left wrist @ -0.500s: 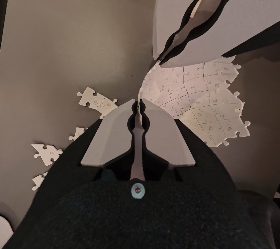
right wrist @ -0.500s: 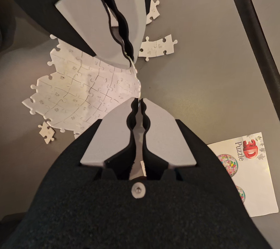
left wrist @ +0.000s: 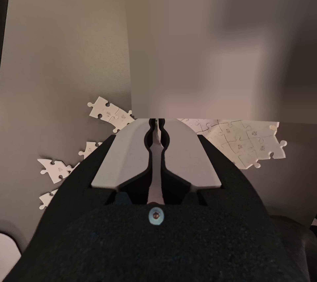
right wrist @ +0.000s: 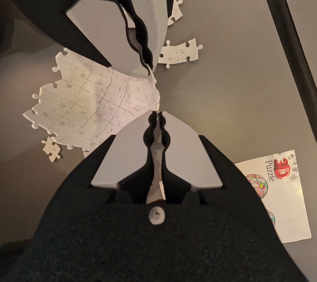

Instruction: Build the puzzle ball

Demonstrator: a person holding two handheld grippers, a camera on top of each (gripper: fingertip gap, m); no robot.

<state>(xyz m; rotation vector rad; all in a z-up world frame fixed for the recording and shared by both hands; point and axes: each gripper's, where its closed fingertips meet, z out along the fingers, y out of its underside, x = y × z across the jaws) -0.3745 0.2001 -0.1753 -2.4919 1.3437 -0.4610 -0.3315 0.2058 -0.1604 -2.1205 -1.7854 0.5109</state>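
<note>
We have both grippers pinched on the rim of the puzzle shell [right wrist: 96, 102], the curved white sheet of joined pieces that will become the ball: the right gripper [right wrist: 157, 114] has its jaws together on the near part of the edge, and the left gripper [right wrist: 148, 66] comes in from above with its jaws clamped on the same edge a little farther along, so the shell hangs between the two, its far side near or on the grey table [right wrist: 223, 102] (we cannot tell which). In the left wrist view the left gripper [left wrist: 157, 122] shows a thin white edge between its pads, while much of that view is blurred over. The step, as we judge it, is to curl or steady this shell so more pieces can go on, and doing it well means keeping the two grips close together and moving them as one, since a twist between them could pop the joints apart. We should press lightly and lower the shell before either grip lets go. The joined pair [right wrist: 180, 53] lies just beyond, with loose pieces [left wrist: 54, 170] to the side and one small piece [right wrist: 51, 149] by the shell's lower edge; the leaflet [right wrist: 281, 196] lies well apart.
</note>
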